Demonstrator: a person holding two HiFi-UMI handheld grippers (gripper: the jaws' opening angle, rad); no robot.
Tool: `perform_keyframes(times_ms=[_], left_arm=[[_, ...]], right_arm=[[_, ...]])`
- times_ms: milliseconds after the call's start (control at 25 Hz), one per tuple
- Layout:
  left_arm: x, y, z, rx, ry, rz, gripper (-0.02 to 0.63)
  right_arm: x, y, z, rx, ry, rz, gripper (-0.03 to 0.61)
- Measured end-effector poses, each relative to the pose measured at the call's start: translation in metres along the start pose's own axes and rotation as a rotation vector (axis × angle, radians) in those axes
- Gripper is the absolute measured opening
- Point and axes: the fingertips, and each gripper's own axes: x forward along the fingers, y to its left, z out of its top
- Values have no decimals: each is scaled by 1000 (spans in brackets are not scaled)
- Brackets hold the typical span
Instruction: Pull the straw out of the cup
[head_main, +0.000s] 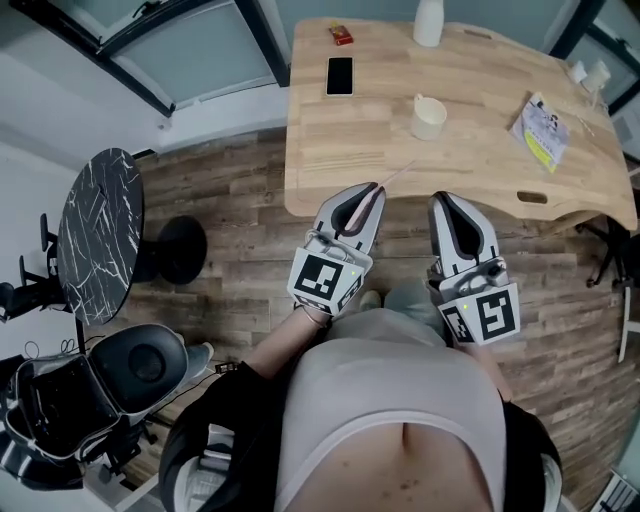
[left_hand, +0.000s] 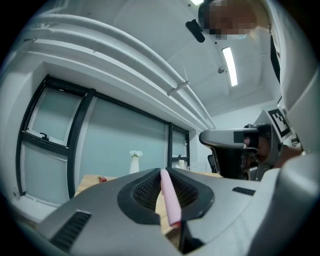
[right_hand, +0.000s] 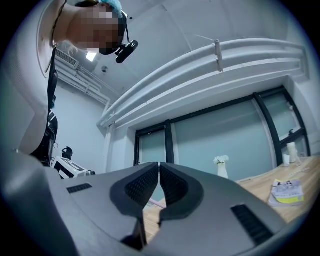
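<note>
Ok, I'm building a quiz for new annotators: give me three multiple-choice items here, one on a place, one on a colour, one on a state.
1. Where is the straw? A in the cup; B between the left gripper's jaws; C flat on the table.
2. The straw's colour? A green; B pink; C black.
3. The right gripper's jaws? A wide apart; B shut on the cup; C together, empty.
Answers: 1B, its view shows the straw pinched there; 2B, pink in the left gripper view; 3C, pads meet with nothing between.
</note>
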Motion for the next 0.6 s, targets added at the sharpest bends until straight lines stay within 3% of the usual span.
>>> perform_keyframes(times_ms=[400,600], left_arm=[[-11,-26,38,42,-66,21,37],[-22,-60,36,31,-71,41,37]], right_arm=[[-21,0,25,-20,-28,21,31],[-61,0,36,-40,-25,15,31]])
